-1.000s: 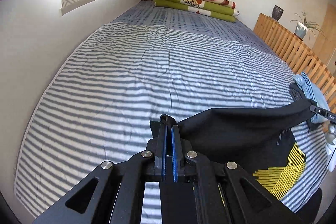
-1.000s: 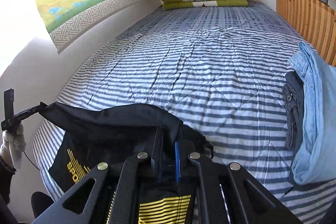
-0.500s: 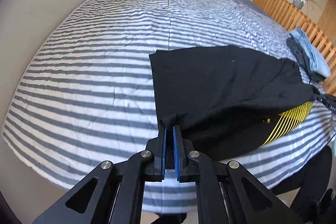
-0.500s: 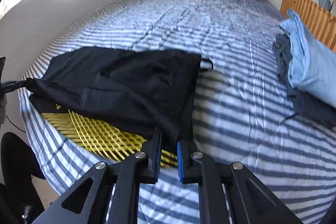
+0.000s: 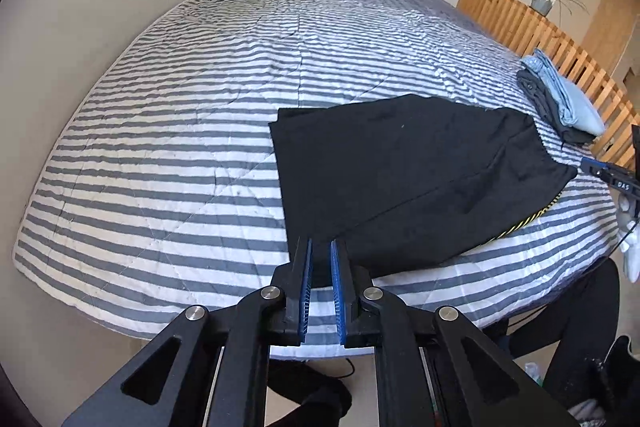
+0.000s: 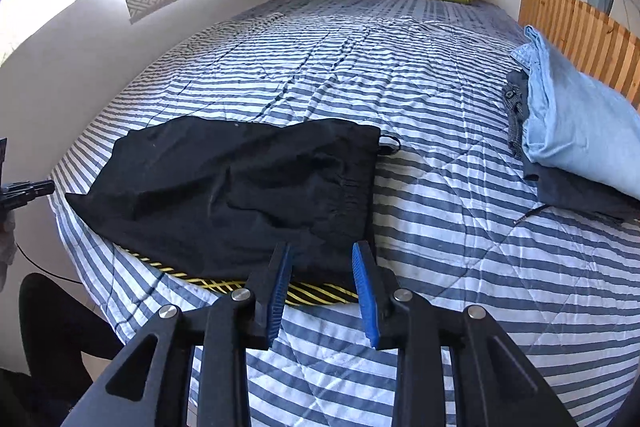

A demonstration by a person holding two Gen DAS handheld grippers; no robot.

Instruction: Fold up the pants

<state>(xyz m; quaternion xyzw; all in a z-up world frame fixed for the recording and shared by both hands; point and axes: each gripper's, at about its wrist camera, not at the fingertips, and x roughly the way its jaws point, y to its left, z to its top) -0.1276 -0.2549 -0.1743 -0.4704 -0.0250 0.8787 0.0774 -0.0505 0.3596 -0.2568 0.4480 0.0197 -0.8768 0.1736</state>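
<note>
The black pants (image 6: pixel 240 191) lie folded over on the striped bed (image 5: pixel 168 163), close to its near edge, long axis running side to side between the two hands. The right gripper (image 6: pixel 322 259) sits at the waistband end, its jaws having just been opening and now standing moderately apart, nothing pressed between them; the cloth lies straight ahead at twelve o'clock. The left gripper (image 5: pixel 320 251) is at the leg end with jaws narrowly parted, and the hem corner seems to lie free just past the tips, towards one o'clock. Yellow-printed fabric (image 6: pixel 312 291) peeks out underneath. Open bed stretches beyond at twelve; folded clothes (image 6: pixel 576 143) lie at two o'clock.
</note>
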